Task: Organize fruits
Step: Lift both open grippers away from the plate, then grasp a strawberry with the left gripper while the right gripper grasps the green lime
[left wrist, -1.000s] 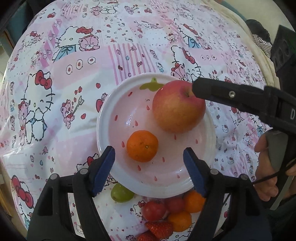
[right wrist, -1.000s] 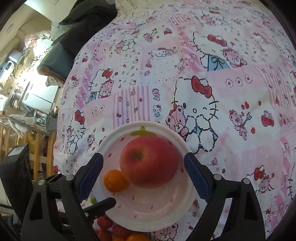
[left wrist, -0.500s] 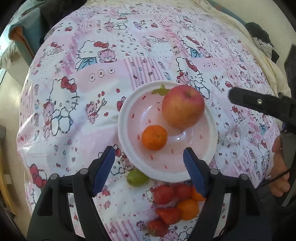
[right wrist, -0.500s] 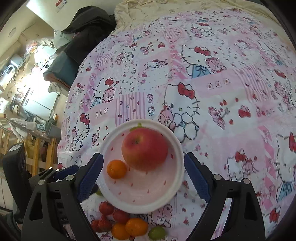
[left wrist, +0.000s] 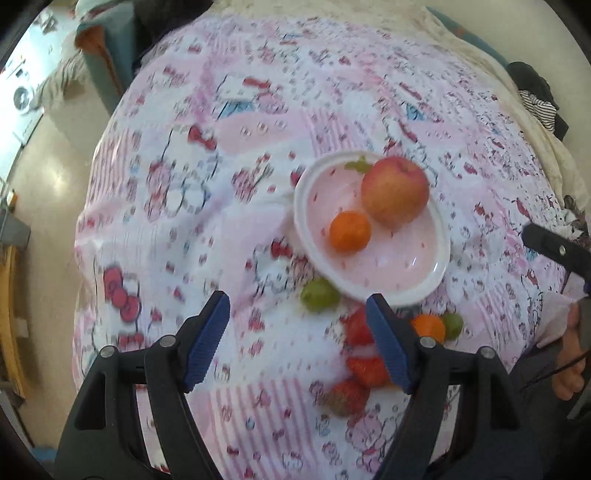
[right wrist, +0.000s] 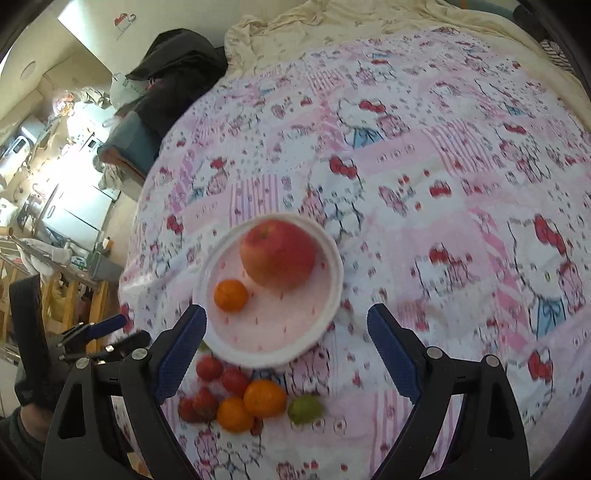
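Note:
A white plate (left wrist: 436,273) (right wrist: 332,295) on the Hello Kitty cloth holds a red apple (left wrist: 394,195) (right wrist: 277,258) and a small orange (left wrist: 349,231) (right wrist: 231,295). Below the plate lie loose fruits: a green one (left wrist: 319,294), strawberries (left wrist: 364,369) (right wrist: 201,402), cherry tomatoes (right wrist: 221,374), oranges (right wrist: 264,398) and another green one (right wrist: 304,409). My left gripper (left wrist: 297,338) is open and empty, above the cloth left of the loose fruits. My right gripper (right wrist: 286,349) is open and empty, over the plate's near rim; it also shows in the left wrist view (left wrist: 557,251).
The patterned cloth (right wrist: 443,184) covers a round table. Dark clothing (right wrist: 177,81) and a chair lie beyond its far left edge. A cream sheet (right wrist: 369,22) lies at the back. Kitchen furniture (right wrist: 55,199) stands to the left. A hand (left wrist: 570,369) shows at right.
Both grippers have pulled back and up from the plate, so more of the table and loose fruit shows. The left view has shifted left. The apple and orange stay on the plate.

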